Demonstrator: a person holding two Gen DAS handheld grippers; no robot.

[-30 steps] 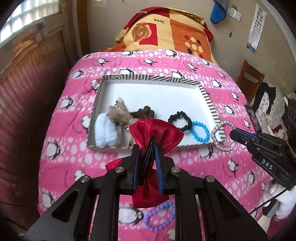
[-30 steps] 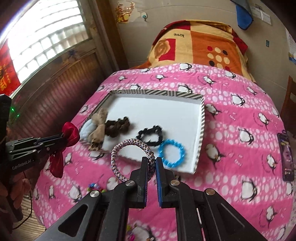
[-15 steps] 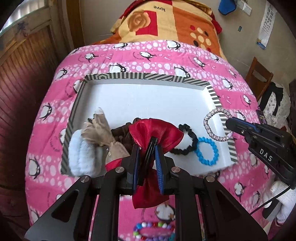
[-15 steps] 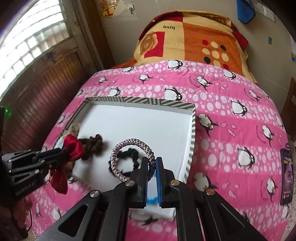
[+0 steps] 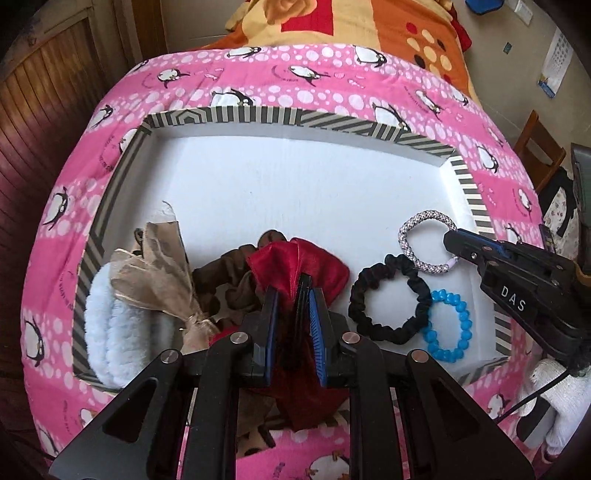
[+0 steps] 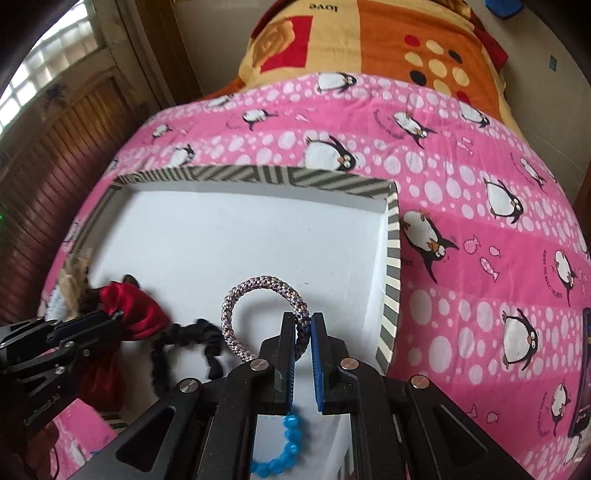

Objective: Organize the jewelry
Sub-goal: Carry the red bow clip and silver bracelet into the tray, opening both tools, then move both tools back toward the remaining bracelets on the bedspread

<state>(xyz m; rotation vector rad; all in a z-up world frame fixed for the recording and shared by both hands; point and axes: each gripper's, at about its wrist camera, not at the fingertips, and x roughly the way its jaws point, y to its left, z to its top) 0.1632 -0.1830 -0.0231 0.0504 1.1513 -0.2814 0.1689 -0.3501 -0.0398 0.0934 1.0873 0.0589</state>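
Note:
A striped-rim white tray (image 5: 284, 114) (image 6: 391, 258) lies on the pink penguin blanket. My left gripper (image 5: 293, 291) is shut on a red satin bow (image 5: 321, 269), held low over the tray's near side above a brown scrunchie (image 5: 221, 269). My right gripper (image 6: 303, 323) (image 5: 452, 245) is shut on a silver braided ring (image 6: 255, 288) (image 5: 410, 229), held over the tray's right part. In the tray lie a black scrunchie (image 5: 388, 299) (image 6: 177, 339), a blue bead bracelet (image 5: 448, 325) (image 6: 280, 446), a beige ribbon bow (image 5: 162, 266) and a pale blue fluffy scrunchie (image 5: 110, 325).
An orange patterned duvet (image 5: 369, 26) is folded at the bed's far end. Wooden panelling (image 5: 44, 96) runs along the left. A wooden chair (image 5: 535, 147) stands to the right of the bed, and a dark phone (image 6: 581, 373) lies on the blanket's right edge.
Both grippers have moved forward and down over the tray, each still gripping its item. The tray fills more of both views; the bead bracelet on the blanket has dropped out of sight.

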